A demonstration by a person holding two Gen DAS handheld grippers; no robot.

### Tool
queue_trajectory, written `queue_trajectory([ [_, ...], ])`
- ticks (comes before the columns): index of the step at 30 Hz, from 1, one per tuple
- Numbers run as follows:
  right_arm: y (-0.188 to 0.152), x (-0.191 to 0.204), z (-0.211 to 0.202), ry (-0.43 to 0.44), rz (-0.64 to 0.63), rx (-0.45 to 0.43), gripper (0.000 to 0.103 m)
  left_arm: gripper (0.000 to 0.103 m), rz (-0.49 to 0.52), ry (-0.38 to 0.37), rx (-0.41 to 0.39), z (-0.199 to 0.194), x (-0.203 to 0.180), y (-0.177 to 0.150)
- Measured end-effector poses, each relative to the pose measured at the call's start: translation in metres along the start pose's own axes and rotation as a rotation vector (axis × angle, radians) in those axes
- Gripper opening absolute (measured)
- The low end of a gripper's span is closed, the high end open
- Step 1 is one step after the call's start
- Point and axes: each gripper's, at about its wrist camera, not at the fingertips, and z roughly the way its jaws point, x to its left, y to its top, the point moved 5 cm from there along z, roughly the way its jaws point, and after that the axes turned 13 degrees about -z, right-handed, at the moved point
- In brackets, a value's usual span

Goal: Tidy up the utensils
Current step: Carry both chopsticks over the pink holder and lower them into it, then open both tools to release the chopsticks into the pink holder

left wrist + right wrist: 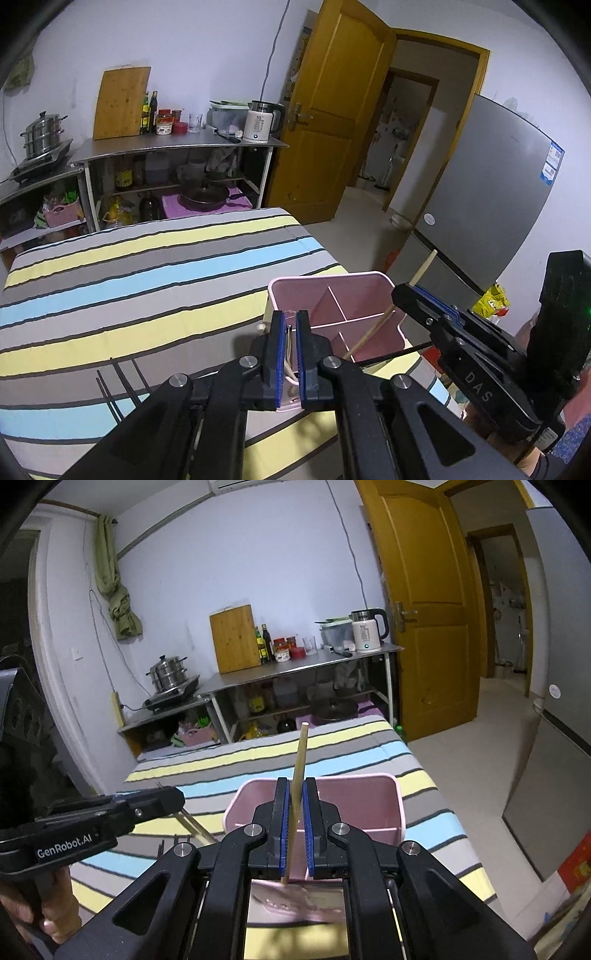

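The right gripper point(295, 794) is clamped on a wooden chopstick point(300, 760) that stands tilted, its lower end inside the pink divided utensil holder point(369, 295) just ahead. The left gripper point(291, 325), nearly closed, pinches thin utensils at the holder's near rim, on the striped tablecloth point(147, 277)

A table under a striped cloth point(147, 266) bears a pink divided holder point(369, 284) and dark chopsticks point(110, 391).
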Motion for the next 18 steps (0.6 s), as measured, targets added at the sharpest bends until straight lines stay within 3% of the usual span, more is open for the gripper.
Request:
queue_trajectory([
  [7, 0.003, -0.001, -0.014, -0.017, -0.01, -0.013, 0.008, 0.012, -0.012, -0.009, -0.032, -0.022, 0.004, -0.007],
  [18, 0.0, 0.001, -0.02, -0.007, -0.013, 0.0, 0.008, 0.012, -0.041, -0.005, -0.077, -0.059, 0.019, -0.018],
])
